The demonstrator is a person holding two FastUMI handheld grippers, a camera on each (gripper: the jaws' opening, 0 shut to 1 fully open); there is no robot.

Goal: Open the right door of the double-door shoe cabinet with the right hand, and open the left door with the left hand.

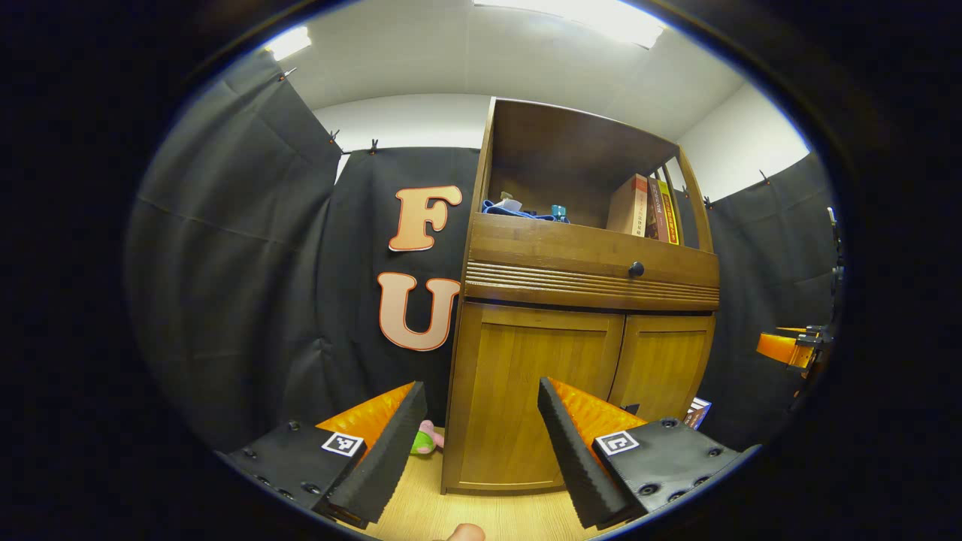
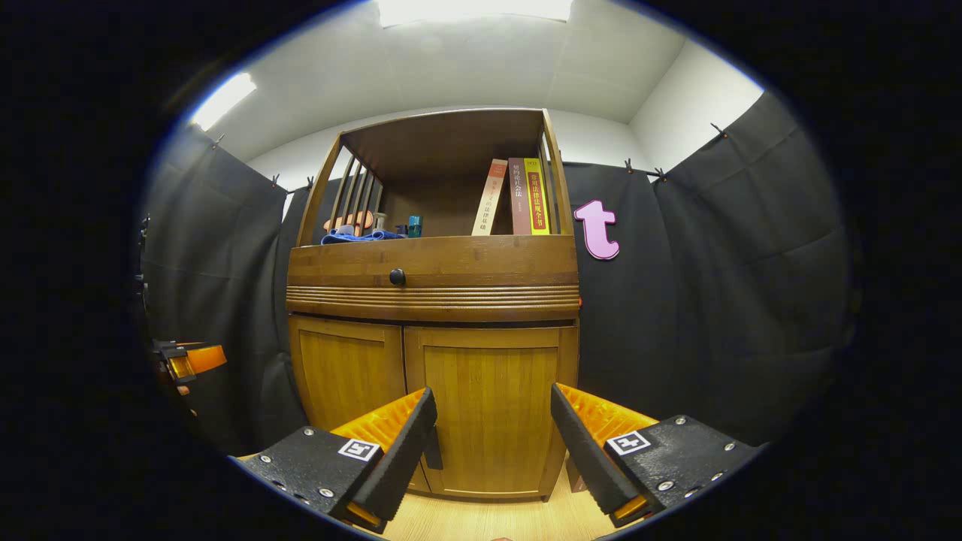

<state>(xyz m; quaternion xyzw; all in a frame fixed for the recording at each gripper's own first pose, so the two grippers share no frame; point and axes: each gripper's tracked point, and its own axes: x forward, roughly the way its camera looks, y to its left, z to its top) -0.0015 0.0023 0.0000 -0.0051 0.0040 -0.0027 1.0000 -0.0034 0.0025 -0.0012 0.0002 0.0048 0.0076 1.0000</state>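
The wooden shoe cabinet (image 1: 586,300) stands on a pale wood floor (image 1: 451,515) against the black cloth wall (image 1: 248,285), filling the middle of the left gripper view toward three o'clock and the centre of the right gripper view. Both lower doors are closed: the left door (image 1: 537,398) and the right door (image 1: 661,368) sit flush side by side, the seam between them running straight down. Above them comes a ribbed band, then a drawer front with a round dark knob (image 1: 636,269), and on top an open shelf holding upright books (image 1: 650,209) at its two o'clock corner and a blue cloth (image 1: 518,213) at its ten o'clock side. The left gripper (image 1: 481,443) hangs released, fingers spread wide with the left door between them, touching nothing. The right gripper (image 2: 492,443) is likewise released, fingers apart in front of the right door, clear of it. A small pink and green toy (image 1: 425,438) lies on the floor at the cabinet's seven o'clock corner.
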